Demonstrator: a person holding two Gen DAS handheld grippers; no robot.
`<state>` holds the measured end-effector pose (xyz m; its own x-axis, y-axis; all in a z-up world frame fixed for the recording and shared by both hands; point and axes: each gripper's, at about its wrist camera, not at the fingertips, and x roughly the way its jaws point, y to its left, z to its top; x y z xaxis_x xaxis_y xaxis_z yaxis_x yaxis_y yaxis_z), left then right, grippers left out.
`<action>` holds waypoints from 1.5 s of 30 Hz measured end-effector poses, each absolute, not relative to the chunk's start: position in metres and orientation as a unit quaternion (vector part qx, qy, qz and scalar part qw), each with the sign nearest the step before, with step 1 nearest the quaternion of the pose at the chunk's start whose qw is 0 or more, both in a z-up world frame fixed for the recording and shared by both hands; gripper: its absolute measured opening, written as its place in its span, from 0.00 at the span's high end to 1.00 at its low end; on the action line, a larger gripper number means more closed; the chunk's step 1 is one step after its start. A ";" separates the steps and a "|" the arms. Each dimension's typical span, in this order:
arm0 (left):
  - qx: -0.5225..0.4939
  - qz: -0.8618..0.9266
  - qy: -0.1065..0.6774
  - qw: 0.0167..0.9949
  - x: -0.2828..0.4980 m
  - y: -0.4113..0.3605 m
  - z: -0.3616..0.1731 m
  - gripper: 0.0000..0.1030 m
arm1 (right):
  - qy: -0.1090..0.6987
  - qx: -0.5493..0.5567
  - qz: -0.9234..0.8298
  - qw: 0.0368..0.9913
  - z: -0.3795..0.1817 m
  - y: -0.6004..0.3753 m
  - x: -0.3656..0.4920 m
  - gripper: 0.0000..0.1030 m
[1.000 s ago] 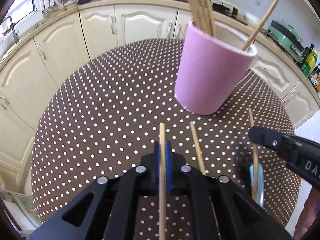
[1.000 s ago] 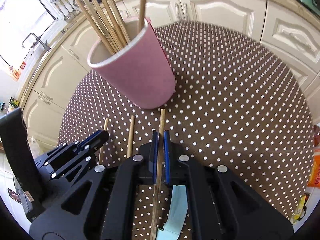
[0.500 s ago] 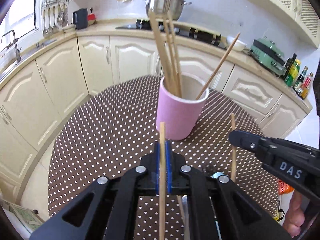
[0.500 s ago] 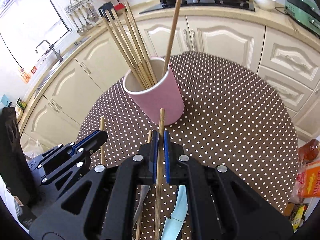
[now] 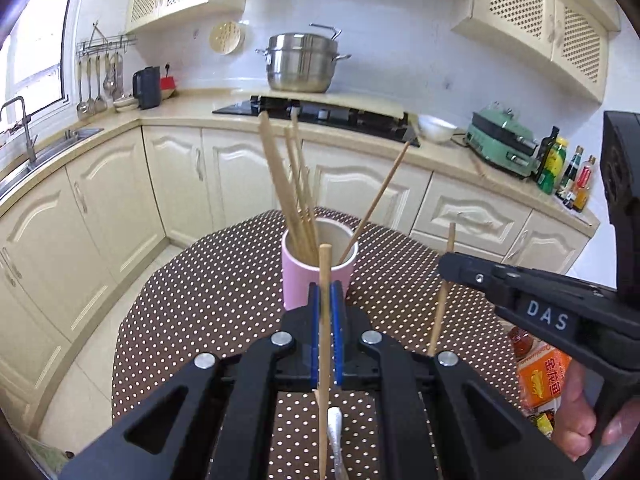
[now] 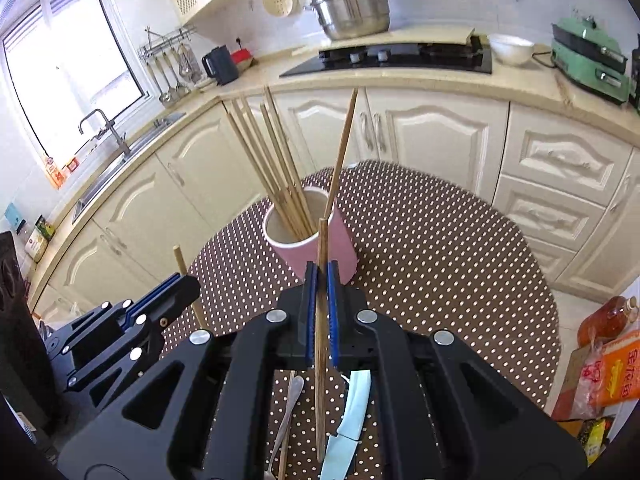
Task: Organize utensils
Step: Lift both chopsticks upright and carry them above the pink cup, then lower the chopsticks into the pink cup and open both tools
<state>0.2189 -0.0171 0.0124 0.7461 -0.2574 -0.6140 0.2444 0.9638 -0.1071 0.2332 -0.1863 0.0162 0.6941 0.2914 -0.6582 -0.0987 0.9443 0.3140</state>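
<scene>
Chopsticks [image 5: 325,300] [image 6: 321,300] stand clamped, one in each claw [image 5: 325,292] [image 6: 321,272], short of the pink cup [image 5: 296,280].

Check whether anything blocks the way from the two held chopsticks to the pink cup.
No obstacle on the table. The left gripper and right gripper each clamp a chopstick, with bare dotted tablecloth before the pink cup. Only the chopsticks already in the cup, leaning across its mouth, crowd the opening.

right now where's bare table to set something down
Free: the dotted cloth right of the pink cup out to the table edge, and the strip left of the cup. Crowded: near edge under the grippers, with a spoon and a blue knife.
</scene>
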 end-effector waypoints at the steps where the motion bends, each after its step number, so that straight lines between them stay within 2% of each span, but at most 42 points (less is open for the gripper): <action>1: -0.008 -0.134 0.325 0.936 0.217 -0.019 0.016 0.94 | 0.374 0.129 0.108 0.912 0.020 -0.187 0.233 0.95; 21: -0.018 -0.129 0.257 0.958 0.232 -0.018 0.073 0.94 | 0.324 0.139 0.104 0.930 0.074 -0.196 0.242 0.95; 36: -0.040 -0.120 0.176 0.976 0.288 -0.016 0.115 0.94 | 0.255 0.157 0.114 0.947 0.138 -0.219 0.279 0.95; 45: -0.035 -0.115 0.151 0.981 0.320 -0.022 0.117 0.94 | 0.260 0.154 0.122 0.945 0.134 -0.215 0.318 0.95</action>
<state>0.3205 -0.0222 0.1167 0.9282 -0.2355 -0.2880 0.2141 0.9713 -0.1039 0.3177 -0.2146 0.1340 0.8350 0.3106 -0.4543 -0.1500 0.9227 0.3551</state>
